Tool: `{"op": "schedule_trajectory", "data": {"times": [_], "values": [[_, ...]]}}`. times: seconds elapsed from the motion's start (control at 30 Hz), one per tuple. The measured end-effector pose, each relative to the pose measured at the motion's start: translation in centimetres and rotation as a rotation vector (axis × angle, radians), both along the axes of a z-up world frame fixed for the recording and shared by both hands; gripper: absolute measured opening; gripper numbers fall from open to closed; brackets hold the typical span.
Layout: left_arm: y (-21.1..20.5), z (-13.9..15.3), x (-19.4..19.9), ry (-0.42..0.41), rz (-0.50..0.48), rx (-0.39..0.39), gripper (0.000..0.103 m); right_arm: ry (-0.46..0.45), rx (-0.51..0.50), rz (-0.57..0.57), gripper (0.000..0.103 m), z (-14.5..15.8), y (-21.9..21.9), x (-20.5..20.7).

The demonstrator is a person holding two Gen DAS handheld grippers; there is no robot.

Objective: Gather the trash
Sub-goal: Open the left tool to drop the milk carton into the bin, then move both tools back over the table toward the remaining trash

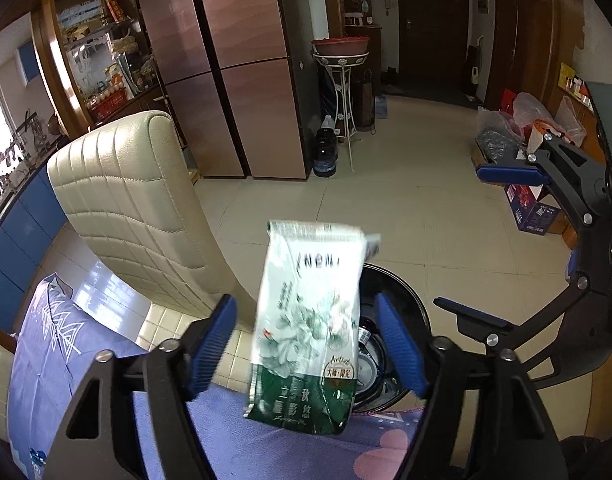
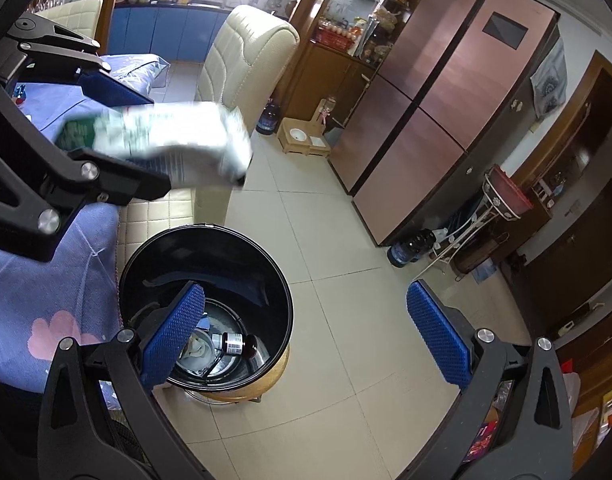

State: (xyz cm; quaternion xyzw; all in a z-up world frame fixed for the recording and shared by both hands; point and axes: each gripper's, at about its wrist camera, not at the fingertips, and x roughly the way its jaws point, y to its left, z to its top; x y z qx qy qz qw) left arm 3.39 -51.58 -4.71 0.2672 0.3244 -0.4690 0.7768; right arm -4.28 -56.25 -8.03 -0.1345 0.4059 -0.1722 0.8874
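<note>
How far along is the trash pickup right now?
Done: a brown bottle and other scraps already lie in the black trash bin. In hand: the green-and-white packet sits blurred between the open left gripper fingers, apparently dropping binward. The right gripper is open, empty. Remaining trash isn't visible.

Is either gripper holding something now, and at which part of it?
Nothing is held. The green-and-white packet is blurred in mid-air between the open fingers of the left gripper, touching neither. The right gripper is open and empty.

Both claws [image 1: 306, 344] [image 2: 306, 336] wide open
</note>
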Motion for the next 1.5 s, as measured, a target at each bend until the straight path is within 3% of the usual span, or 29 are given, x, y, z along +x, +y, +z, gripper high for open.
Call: {"op": "schedule_trajectory", "data": {"times": [0.07, 0.13, 0.8, 1.5], "values": [[0.3, 0.4, 0.1, -0.002, 0.025, -0.024, 0.087, -0.002, 0.004, -0.002, 0.100, 0.0, 0.0, 0.0], [0.4, 0.5, 0.2, 0.004, 0.029, -0.028, 0.088, -0.003, 0.005, -0.003, 0.100, 0.0, 0.0, 0.0], [2.7, 1.0, 0.8, 0.037, 0.092, -0.031, 0.088, 0.000, -0.006, 0.035, 0.100, 0.7, 1.6, 0.2], [10.5, 2.0, 2.2, 0.032, 0.219, -0.049, 0.088, -0.005, -0.038, 0.186, 0.100, 2.0, 7.6, 3.6]]}}
